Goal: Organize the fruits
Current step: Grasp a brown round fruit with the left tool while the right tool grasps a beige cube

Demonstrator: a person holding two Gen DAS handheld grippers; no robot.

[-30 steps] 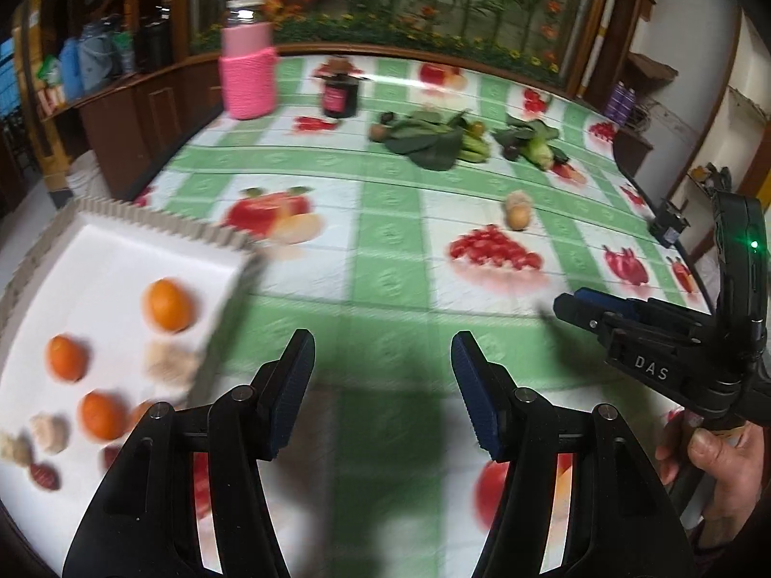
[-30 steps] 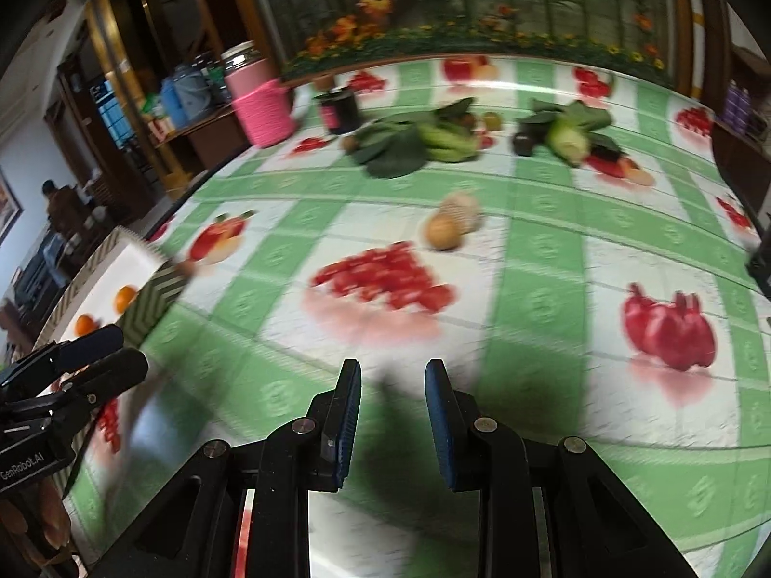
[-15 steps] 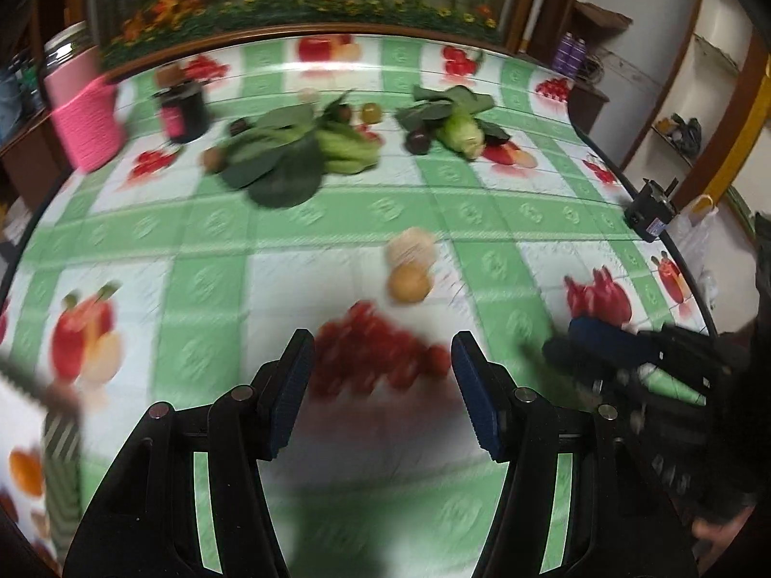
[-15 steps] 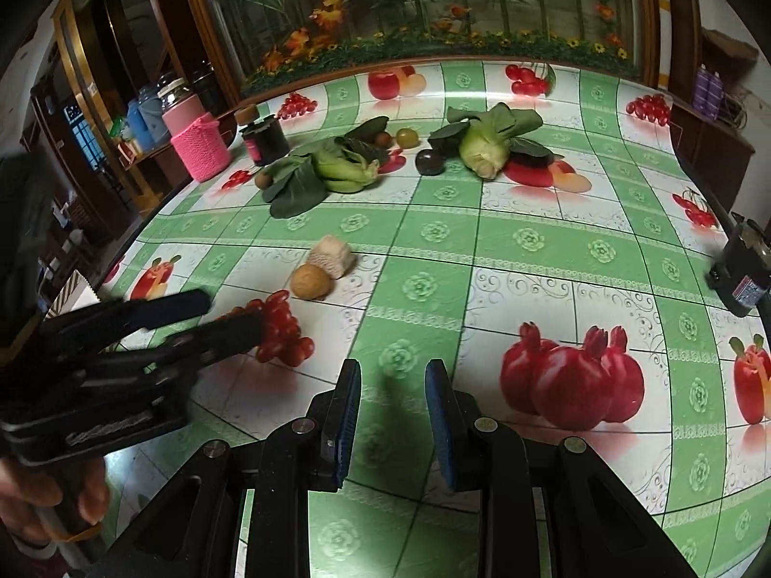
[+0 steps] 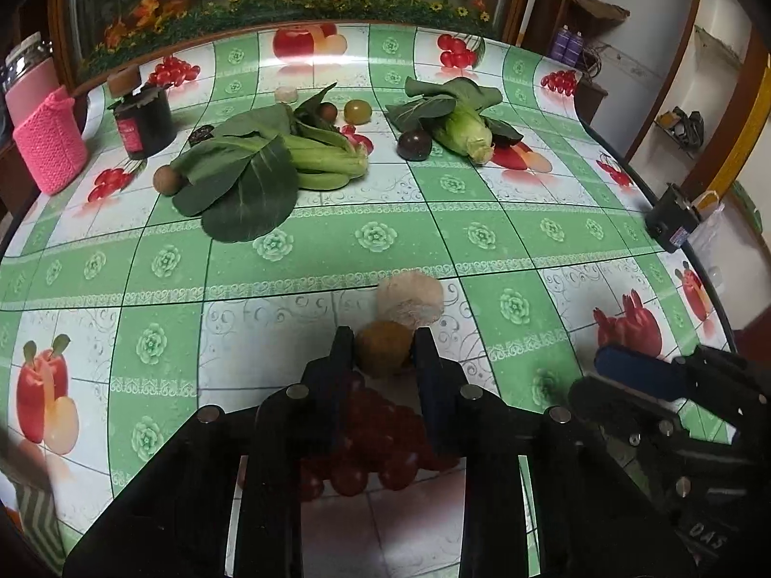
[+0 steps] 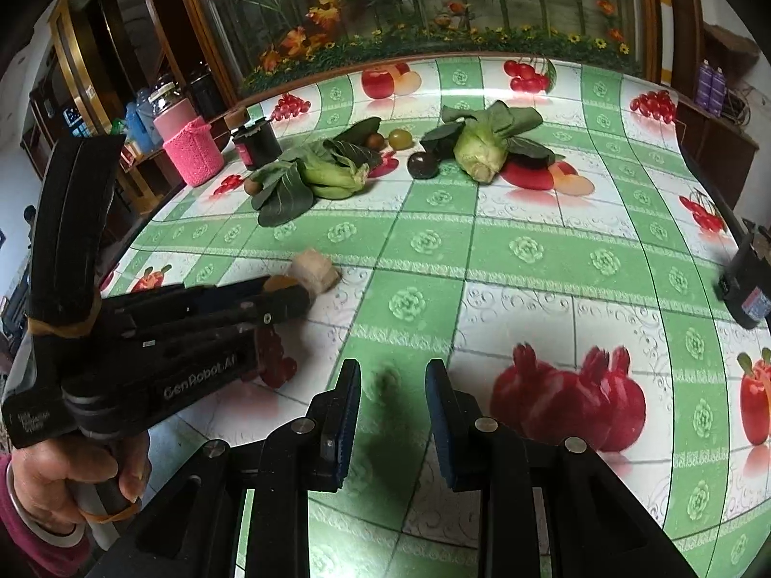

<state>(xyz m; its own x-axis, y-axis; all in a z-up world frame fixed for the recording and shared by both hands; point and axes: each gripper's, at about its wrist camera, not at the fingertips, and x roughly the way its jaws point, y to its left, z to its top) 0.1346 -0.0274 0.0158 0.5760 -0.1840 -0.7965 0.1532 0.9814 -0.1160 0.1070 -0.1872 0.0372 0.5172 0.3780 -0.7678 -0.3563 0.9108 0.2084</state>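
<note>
My left gripper is shut on a small brown-yellow round fruit low on the table; it also shows in the right wrist view, with the fruit peeking out. A pale beige chunk lies just beyond it. Farther back lie a dark purple fruit, a green-yellow round fruit, a small brown fruit and leafy greens. My right gripper is part open and empty above the tablecloth, and shows at the right of the left wrist view.
A cabbage-like vegetable lies at the back right. A dark jar and a pink knitted-sleeve container stand at the back left. A black device sits at the table's right edge. The tablecloth carries printed fruit pictures.
My left gripper swung right from the white tray, came forward to the brown-yellow fruit and closed on it. The right gripper stayed nearly still and part open.
</note>
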